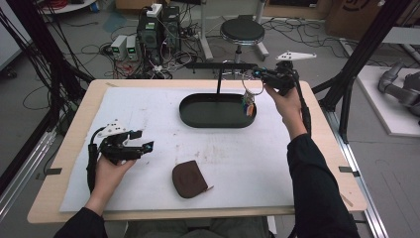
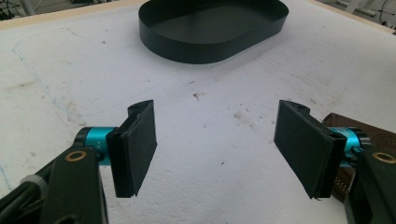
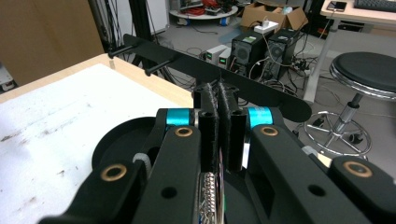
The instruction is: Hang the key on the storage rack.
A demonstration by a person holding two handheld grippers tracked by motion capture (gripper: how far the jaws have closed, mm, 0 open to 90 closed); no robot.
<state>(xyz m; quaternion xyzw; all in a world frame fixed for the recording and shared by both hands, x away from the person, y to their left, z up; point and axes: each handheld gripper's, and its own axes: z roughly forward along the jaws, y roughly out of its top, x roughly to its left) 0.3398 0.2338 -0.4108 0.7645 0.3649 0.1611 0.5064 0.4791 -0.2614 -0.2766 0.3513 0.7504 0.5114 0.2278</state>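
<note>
right gripper (image 1: 258, 73): your right hand has it up in the upper right of the high view, just past the far right end of the tray. Jaws are pinched together on the key ring (image 1: 252, 85), and in the right gripper view you can see the metal ring squeezed between the pads.
key ring: hangs from those jaws, with the small coloured tags (image 1: 248, 106) dangling over the right end of the tray.
hanger bar (image 3: 219, 78): black bar with pegs on a thin post, crossing right behind your closed jaws in the right gripper view.
tray (image 1: 198, 119): black oval, centre of the high view, on the white mat (image 1: 148, 114).
left gripper (image 1: 143, 141): lower left, low over the mat, jaws wide apart with nothing between them.
pouch (image 1: 188, 179): brown, bottom centre, well away from the tray.
</note>
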